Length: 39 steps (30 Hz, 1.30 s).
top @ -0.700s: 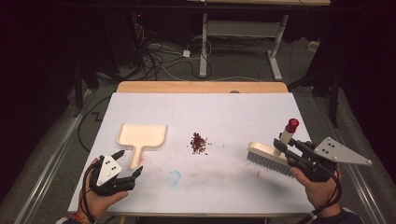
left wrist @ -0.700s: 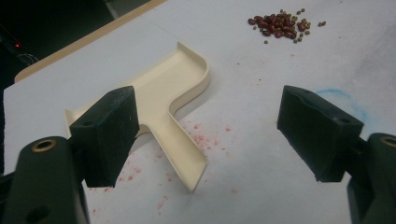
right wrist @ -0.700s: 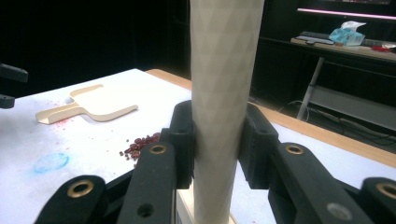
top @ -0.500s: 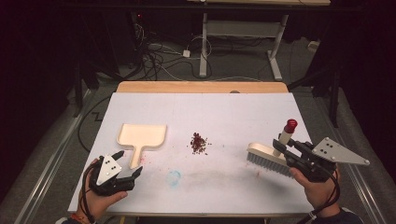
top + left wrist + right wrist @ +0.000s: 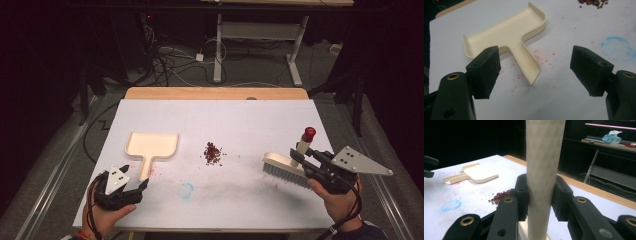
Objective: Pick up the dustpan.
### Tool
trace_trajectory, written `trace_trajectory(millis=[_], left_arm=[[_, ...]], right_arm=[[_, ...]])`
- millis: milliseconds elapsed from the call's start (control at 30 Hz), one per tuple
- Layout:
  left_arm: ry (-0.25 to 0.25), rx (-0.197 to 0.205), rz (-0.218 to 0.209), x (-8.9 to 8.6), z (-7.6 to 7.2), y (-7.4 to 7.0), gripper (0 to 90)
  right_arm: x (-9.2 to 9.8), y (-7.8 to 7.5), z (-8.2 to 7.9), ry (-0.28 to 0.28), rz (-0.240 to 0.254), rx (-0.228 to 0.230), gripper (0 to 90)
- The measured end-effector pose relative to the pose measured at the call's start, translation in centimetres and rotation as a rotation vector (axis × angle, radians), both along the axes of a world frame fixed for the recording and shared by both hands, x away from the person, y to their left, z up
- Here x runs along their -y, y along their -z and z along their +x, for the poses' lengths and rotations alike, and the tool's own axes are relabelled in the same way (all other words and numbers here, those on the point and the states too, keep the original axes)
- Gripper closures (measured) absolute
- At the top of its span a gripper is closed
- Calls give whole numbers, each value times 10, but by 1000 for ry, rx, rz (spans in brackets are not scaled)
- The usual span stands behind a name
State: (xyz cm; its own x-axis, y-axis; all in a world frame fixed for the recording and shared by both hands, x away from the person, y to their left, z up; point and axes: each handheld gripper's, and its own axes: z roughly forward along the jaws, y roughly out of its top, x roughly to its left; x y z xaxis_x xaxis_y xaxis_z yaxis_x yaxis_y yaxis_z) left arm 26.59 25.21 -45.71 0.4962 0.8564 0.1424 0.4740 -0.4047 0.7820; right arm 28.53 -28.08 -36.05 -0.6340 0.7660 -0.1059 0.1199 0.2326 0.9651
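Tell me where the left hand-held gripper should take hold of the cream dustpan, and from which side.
Probably the dustpan handle: it is narrow, lies flat, and points toward the open left hand-held gripper. Come in from the near edge of the table, jaws straddling the handle's two raised sides.

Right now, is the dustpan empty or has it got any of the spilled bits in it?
Empty. The cream dustpan lies flat with a bare tray, and the dark red pile sits apart on the table.
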Motion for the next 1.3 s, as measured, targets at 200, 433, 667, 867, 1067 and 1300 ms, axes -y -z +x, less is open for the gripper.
trace_trajectory(millis=[200, 433, 667, 867, 1067, 1300], left_arm=[[4, -17, 0, 3, 4, 1, 227], [-20, -112, 12, 10, 30, 11, 249], [-68, -210, 16, 11, 54, 24, 249], [-120, -256, -38, 6, 74, 30, 270], [-188, -300, -90, 10, 91, 34, 308], [-265, -282, -112, 9, 96, 34, 540]], right_arm=[[-1, 0, -1, -3, -6, 4, 706], [-1, 0, 0, 2, -3, 5, 706], [0, -1, 0, 1, 6, 10, 706], [0, 0, 1, 6, 2, 6, 706], [-5, 2, 0, -4, -16, 0, 707], [-6, 3, 0, -1, -14, 3, 706]])
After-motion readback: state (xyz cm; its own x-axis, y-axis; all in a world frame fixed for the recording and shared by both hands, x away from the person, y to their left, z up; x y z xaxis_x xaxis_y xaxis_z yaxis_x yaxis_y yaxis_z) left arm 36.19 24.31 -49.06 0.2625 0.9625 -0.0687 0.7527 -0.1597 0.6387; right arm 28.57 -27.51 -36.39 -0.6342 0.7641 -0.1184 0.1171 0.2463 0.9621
